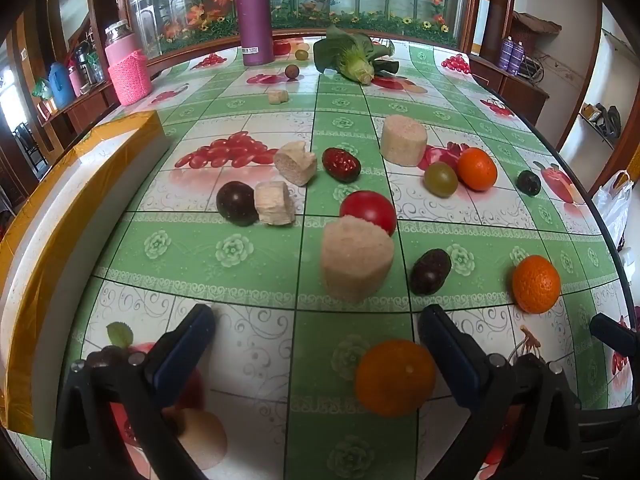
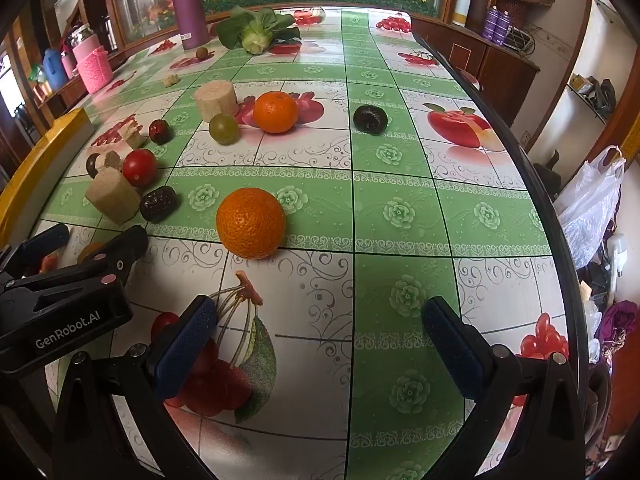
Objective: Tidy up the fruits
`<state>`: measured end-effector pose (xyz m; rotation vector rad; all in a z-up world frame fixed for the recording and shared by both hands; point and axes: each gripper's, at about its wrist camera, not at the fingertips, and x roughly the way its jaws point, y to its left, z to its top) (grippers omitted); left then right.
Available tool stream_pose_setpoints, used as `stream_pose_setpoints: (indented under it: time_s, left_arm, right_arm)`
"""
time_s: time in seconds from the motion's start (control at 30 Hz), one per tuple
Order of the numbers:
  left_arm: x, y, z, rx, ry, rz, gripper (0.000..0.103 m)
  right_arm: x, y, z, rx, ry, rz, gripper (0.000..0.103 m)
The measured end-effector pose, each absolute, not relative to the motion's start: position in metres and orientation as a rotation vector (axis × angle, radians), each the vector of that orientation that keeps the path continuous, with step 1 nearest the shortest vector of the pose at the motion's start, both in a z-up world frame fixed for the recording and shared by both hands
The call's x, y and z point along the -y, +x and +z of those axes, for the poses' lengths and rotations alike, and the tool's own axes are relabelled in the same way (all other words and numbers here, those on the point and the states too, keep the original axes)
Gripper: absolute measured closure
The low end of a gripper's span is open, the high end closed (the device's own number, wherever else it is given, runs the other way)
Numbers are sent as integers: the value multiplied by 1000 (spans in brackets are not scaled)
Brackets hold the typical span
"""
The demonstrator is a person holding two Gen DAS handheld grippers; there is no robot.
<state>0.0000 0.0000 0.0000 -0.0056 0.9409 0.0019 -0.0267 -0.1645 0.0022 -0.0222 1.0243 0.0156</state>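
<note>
Fruits lie scattered on a green-and-white flowered tablecloth [image 1: 240,248]. In the left wrist view my left gripper [image 1: 316,360] stands open and low over the cloth. One orange [image 1: 394,378] sits between its fingers, close to the right finger [image 1: 452,356], and nothing presses on it. A second orange [image 1: 536,284], a red tomato [image 1: 370,210], a dark plum [image 1: 430,266] and a green grape [image 1: 441,179] lie farther ahead. In the right wrist view my right gripper [image 2: 320,344] is open and empty, and an orange [image 2: 251,224] rests just ahead of its left finger.
Beige spongy blocks [image 1: 356,258] stand among the fruit. A white tray with a yellow rim [image 1: 80,184] runs along the left edge. A purple flask [image 1: 254,16], a pink jar [image 1: 128,68] and a leafy green [image 1: 352,56] stand at the far end. The table's right edge [image 2: 532,200] curves close by.
</note>
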Motion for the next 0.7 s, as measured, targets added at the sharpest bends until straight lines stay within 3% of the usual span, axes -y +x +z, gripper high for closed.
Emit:
stream_pose_setpoints:
  time_s: [0.7]
  left_arm:
    - [-11,-8,12,-919,11,10,0]
  right_arm:
    - [164,-28,11,-1023,-26,-22,0]
